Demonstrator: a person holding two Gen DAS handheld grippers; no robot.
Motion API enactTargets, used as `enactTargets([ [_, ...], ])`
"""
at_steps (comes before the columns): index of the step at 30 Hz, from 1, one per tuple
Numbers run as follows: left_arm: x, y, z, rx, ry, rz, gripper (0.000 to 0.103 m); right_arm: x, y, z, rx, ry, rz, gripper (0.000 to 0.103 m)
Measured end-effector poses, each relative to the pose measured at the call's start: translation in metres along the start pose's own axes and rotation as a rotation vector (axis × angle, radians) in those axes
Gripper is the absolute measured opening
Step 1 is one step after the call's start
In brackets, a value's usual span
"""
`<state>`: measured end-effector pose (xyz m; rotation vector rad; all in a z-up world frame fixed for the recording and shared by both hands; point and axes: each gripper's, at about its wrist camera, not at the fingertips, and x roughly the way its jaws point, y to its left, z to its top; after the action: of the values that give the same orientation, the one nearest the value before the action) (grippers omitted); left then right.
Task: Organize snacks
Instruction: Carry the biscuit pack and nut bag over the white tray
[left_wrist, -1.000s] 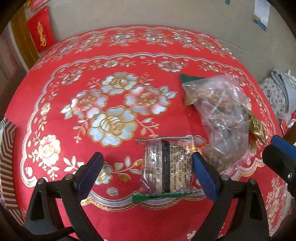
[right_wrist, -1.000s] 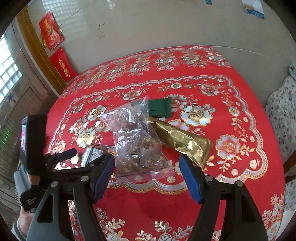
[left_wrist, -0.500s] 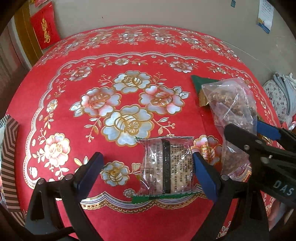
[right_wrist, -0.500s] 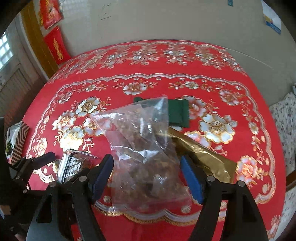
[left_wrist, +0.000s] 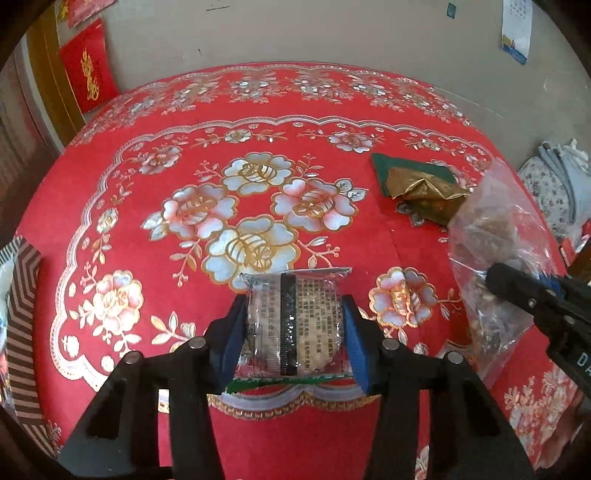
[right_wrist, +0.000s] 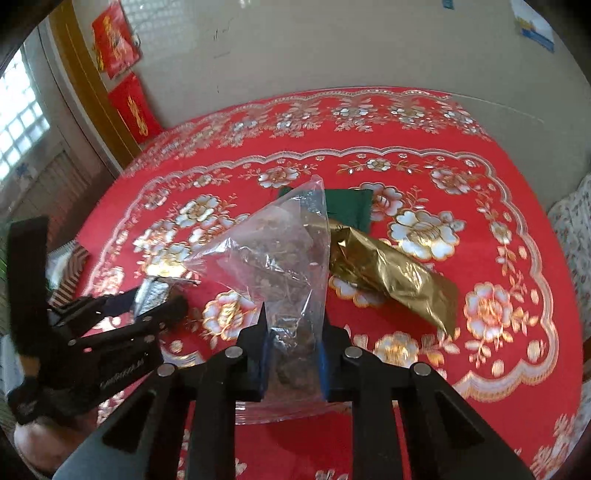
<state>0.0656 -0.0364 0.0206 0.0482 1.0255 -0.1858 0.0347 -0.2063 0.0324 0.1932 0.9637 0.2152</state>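
Observation:
On the red flowered tablecloth (left_wrist: 155, 295), near its front edge, lies a clear biscuit packet (left_wrist: 310, 317) with a black stripe. My left gripper (left_wrist: 294, 301) is closing, and its blue pads press both sides of the packet. A clear plastic bag of brown snacks (right_wrist: 280, 258) stands up between the pads of my right gripper (right_wrist: 293, 332), whose jaws are closing and pinch the bag's lower part. In the left wrist view that bag (left_wrist: 495, 236) and the right gripper (left_wrist: 517, 291) show at the right. The left gripper (right_wrist: 159, 302) sits at the left of the right wrist view.
A crumpled gold pouch (right_wrist: 391, 280) lies just right of the bag, partly over a flat green packet (right_wrist: 349, 208). A striped box (left_wrist: 22, 332) stands off the table's left edge. Behind the table is a wall, and a flowered cushion (left_wrist: 550, 184) is at the right.
Both grippers have gone from wide open to closed on their items: the left on the biscuit packet, the right on the clear bag, which now stands more upright.

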Motion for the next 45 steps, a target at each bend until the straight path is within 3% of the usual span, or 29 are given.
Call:
enactTargets([
  [7, -0.024, 0.009, -0.013, -0.005, -0.045, 0.007, 0.051, -0.016, 0.009, -0.011, 0.017, -0.035, 0.038, 0.019],
  [26, -0.065, 0.035, -0.051, -0.036, -0.117, 0.08, 0.051, -0.026, 0.064, -0.036, -0.058, -0.083, -0.003, 0.019],
  [45, -0.104, 0.092, -0.077, -0.105, -0.179, 0.173, 0.051, -0.03, 0.131, -0.041, -0.15, -0.104, 0.017, 0.019],
])
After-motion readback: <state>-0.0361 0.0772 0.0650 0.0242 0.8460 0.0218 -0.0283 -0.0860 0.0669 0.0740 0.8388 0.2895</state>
